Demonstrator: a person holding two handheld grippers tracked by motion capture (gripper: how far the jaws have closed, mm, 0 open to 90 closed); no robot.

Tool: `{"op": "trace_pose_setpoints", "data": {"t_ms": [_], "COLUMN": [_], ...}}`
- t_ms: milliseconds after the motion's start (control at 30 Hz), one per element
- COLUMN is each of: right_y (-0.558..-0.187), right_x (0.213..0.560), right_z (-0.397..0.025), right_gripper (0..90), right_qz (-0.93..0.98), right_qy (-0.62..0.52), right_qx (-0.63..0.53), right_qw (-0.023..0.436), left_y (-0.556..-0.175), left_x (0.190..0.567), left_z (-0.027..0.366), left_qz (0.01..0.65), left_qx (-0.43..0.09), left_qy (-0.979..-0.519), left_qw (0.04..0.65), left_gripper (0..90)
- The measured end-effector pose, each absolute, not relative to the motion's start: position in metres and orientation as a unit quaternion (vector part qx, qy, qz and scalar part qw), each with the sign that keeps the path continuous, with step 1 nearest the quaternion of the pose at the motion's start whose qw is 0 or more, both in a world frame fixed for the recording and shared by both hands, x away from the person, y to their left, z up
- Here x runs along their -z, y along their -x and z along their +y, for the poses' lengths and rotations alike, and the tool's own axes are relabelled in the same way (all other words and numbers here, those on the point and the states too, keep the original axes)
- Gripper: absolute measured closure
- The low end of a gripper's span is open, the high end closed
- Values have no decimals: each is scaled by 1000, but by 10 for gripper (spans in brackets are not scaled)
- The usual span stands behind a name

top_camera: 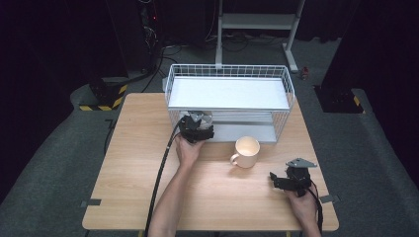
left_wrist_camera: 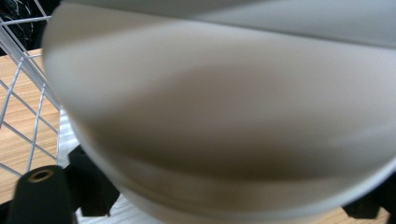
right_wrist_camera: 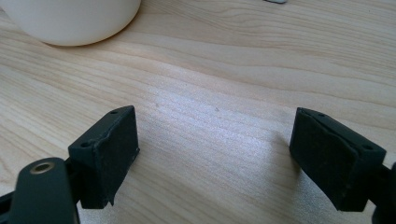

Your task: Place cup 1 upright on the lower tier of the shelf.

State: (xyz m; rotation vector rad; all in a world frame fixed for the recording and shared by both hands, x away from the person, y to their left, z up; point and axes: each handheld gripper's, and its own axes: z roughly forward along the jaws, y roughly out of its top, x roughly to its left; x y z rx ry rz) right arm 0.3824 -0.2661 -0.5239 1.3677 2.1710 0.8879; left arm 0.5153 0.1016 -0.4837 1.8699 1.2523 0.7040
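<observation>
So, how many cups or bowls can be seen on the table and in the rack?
2. A cream mug stands on the table before the wire rack. A white bowl-like dish sits at the left hand-held gripper, by the rack's lower shelf. Others may be hidden.

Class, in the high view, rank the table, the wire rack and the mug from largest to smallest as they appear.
1. Table
2. Wire rack
3. Mug
The gaps are plain; nearness to the camera doesn't change the order.
</observation>
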Motion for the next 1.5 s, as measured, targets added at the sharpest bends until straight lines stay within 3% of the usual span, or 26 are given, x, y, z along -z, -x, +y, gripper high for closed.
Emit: {"op": "trace_pose_setpoints", "data": {"t_ms": [233, 600, 1500], "right_y": [-382, -382, -382], "right_x": [524, 524, 524], "right_z": [-266, -266, -266], "right_gripper": [154, 154, 154], "right_qz": [781, 781, 782], "right_qy": [-492, -492, -492], "right_qx": [-320, -320, -320], "right_qw": [212, 212, 212], "left_y": [-513, -500, -482], "left_x": [482, 479, 492], "left_z": [103, 109, 112], "left_qz": [497, 496, 522], "left_qx": [-260, -259, -250], "left_qy": [-733, -735, -725], "left_qw": [385, 382, 373], "left_gripper": [54, 99, 349]}}
